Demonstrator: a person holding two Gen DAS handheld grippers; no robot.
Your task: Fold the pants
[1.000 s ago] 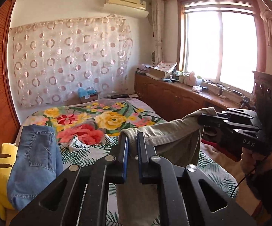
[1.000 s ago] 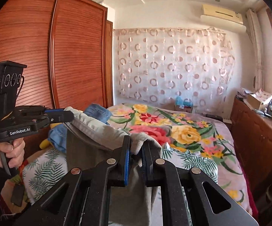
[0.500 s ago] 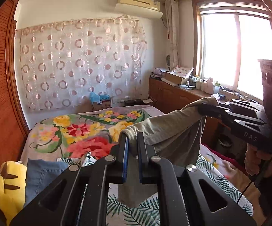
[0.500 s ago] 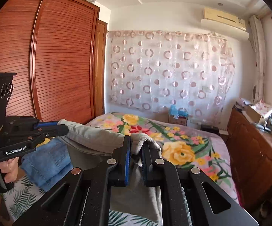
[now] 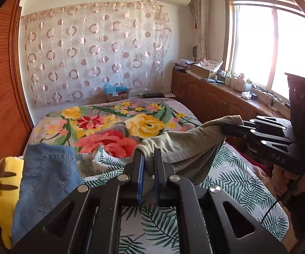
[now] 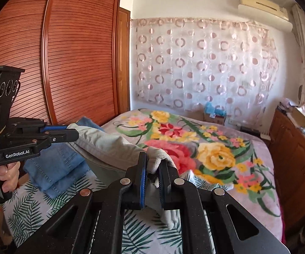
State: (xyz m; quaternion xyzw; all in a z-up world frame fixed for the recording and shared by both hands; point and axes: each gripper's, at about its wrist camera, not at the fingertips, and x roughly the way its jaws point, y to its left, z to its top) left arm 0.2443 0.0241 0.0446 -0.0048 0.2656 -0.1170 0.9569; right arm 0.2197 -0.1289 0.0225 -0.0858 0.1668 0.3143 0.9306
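Grey-green pants (image 5: pixel 186 146) hang in the air above the bed, held by their waistband between both grippers. My left gripper (image 5: pixel 148 158) is shut on one end of the waistband; it also shows in the right wrist view (image 6: pixel 72 132). My right gripper (image 6: pixel 153 165) is shut on the other end; it shows in the left wrist view (image 5: pixel 226 128) at the right. The pants (image 6: pixel 101 146) sag between the two and the legs drop below, mostly hidden by the gripper bodies.
The bed has a leaf-print sheet (image 5: pixel 232 182) near me and a floral blanket (image 5: pixel 110 127) farther off. Folded blue jeans (image 5: pixel 44 180) and a yellow plush toy (image 5: pixel 2 186) lie at the bed's left. A wooden wardrobe (image 6: pixel 46 63) stands left, a cabinet (image 5: pixel 216 99) right.
Both grippers have come back down from half a second ago, with the pants still held between them. The bed and the jeans show lower and nearer again.
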